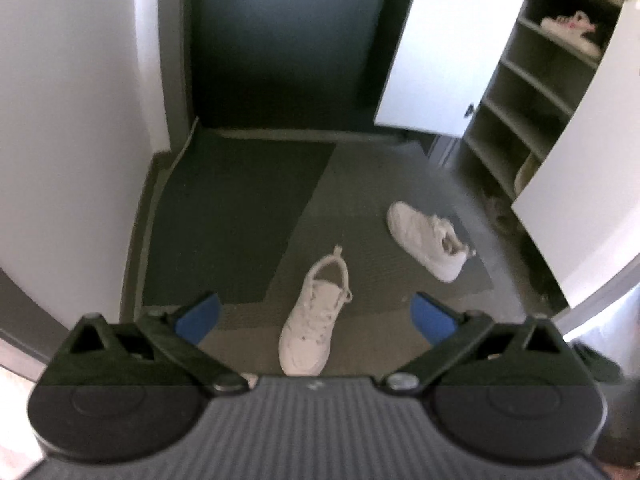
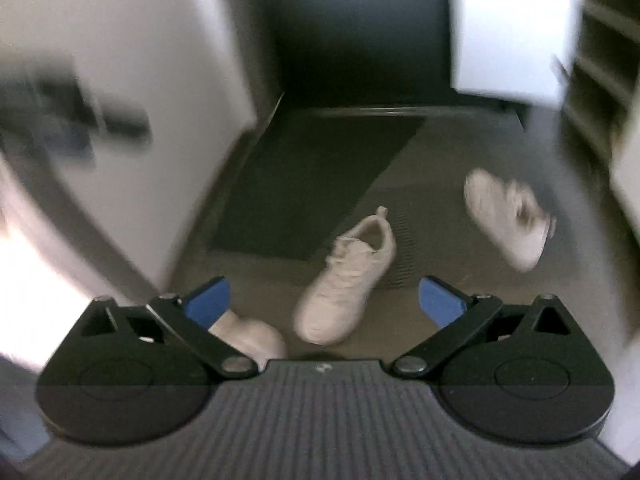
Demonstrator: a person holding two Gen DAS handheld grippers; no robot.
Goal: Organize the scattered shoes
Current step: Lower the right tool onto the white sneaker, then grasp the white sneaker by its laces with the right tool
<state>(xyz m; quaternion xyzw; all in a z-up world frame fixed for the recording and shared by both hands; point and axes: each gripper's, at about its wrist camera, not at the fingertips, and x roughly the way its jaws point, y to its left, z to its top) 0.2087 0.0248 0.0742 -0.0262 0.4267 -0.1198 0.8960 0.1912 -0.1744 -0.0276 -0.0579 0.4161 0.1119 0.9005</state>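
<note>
Shoes lie loose on the mat: I see the near sneaker (image 1: 310, 316) between my left gripper (image 1: 316, 318) fingers' line of sight and the far sneaker (image 1: 428, 240) by the open cabinet (image 1: 520, 120), nothing shelved by me yet, I judge. Both left and right gripper (image 2: 325, 303) jaws gape wide, holding nothing

Home entryway; shoe cabinet (image 1: 532, 92); door mat (image 1: 232, 216).
</note>
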